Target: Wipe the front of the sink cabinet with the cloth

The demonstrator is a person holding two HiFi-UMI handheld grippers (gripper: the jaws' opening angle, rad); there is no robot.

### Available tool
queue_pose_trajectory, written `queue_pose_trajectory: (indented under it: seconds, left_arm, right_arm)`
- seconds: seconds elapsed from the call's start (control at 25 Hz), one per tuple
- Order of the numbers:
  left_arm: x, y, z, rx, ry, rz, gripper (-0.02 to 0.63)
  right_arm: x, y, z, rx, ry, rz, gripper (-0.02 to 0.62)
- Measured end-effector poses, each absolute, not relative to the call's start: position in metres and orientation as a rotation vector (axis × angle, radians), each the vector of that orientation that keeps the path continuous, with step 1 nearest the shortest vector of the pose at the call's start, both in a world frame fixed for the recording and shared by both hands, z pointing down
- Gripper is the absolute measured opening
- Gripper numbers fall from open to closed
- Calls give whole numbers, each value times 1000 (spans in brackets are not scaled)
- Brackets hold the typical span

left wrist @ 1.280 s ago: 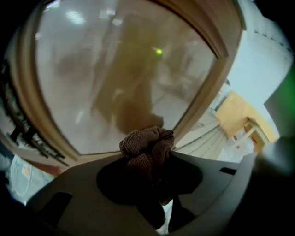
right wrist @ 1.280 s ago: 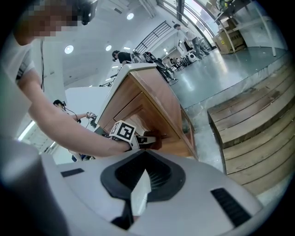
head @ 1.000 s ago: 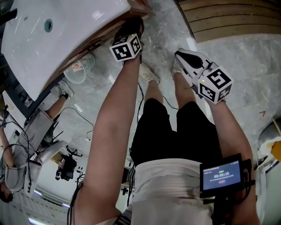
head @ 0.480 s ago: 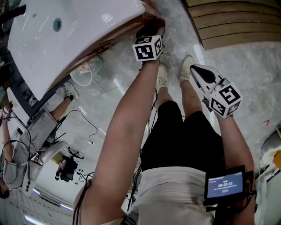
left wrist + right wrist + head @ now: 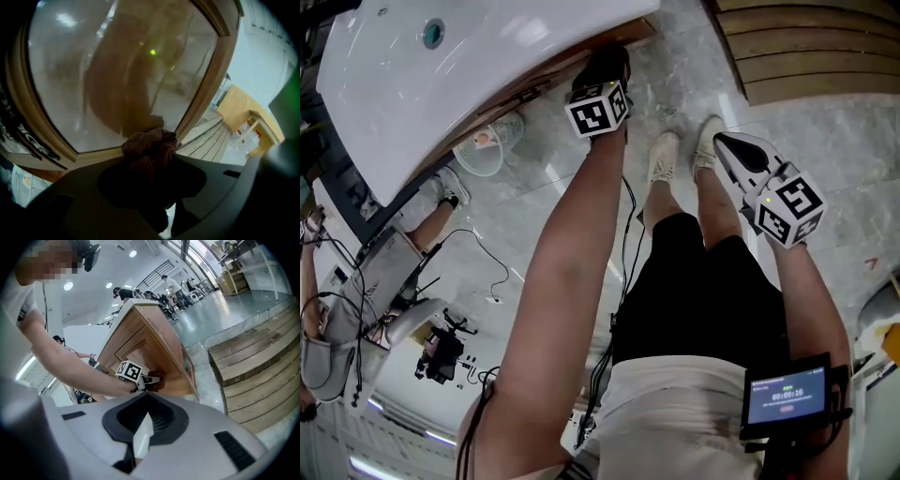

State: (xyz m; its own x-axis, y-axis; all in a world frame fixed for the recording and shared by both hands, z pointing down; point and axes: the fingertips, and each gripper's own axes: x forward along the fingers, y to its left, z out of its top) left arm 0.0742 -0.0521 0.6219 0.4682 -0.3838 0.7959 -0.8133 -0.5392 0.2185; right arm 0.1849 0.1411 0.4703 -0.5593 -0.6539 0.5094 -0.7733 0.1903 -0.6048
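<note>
rough knitted cloth point(image 5: 151, 146); glossy wood cabinet point(image 5: 117, 84)

The sink cabinet point(image 5: 154, 357) blocks the left gripper point(image 5: 150, 159) ahead, sink point(image 5: 441, 84) overhanging. Open floor point(image 5: 834, 141) runs right to wooden steps point(image 5: 806, 56).

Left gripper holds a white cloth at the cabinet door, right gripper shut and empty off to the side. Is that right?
Not quite: the cloth is brown, not white, as the left gripper view shows. The rest holds: the left gripper pinches it at the cabinet door, and the right gripper is shut and empty, off to the side.
</note>
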Motion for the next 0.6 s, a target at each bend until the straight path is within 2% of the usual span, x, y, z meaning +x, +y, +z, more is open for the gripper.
queue_pose_trajectory:
  seconds: [0.2,0.44,0.6]
  left_arm:
    - [11,-68,627,2112,-1079,1017,156]
    - [-45,-75,634,1997,-1222,968,156]
    - [-64,-76,640,1990,-1232,1001,156]
  right_arm:
    - [163,131,476,1395,-2305,1325,12]
    - [148,134,485,1365,-2307,1345,12]
    - [149,133,486,1357,-2314,1340,12]
